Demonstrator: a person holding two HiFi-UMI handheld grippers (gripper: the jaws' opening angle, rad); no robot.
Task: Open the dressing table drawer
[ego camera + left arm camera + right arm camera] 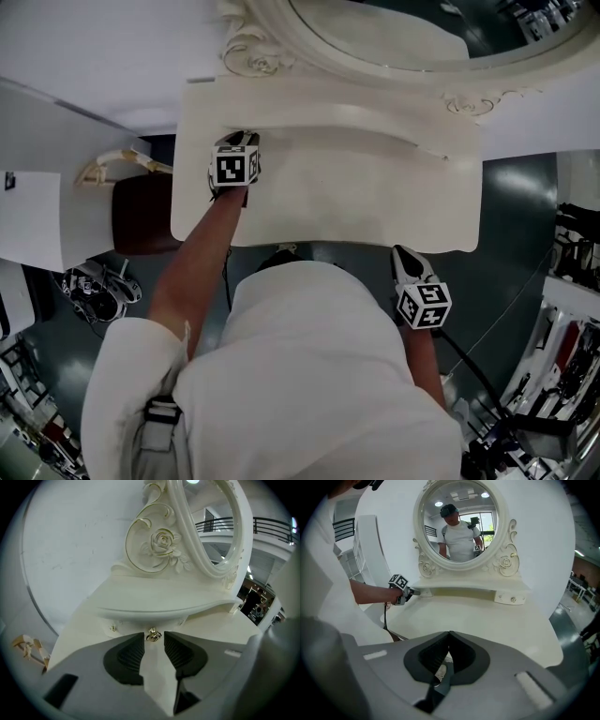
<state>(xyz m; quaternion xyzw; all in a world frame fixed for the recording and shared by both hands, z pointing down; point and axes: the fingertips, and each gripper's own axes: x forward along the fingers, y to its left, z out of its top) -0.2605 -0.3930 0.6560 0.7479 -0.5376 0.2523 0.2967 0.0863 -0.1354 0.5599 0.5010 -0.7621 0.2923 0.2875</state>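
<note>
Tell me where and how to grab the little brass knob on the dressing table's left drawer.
Take the brass knob by its sides, coming straight from the front, low over the tabletop. It sticks out of the small drawer front just under the overhanging shelf, so coming from above looks blocked. The left gripper is open, jaws either side of it, not pressing.
</note>
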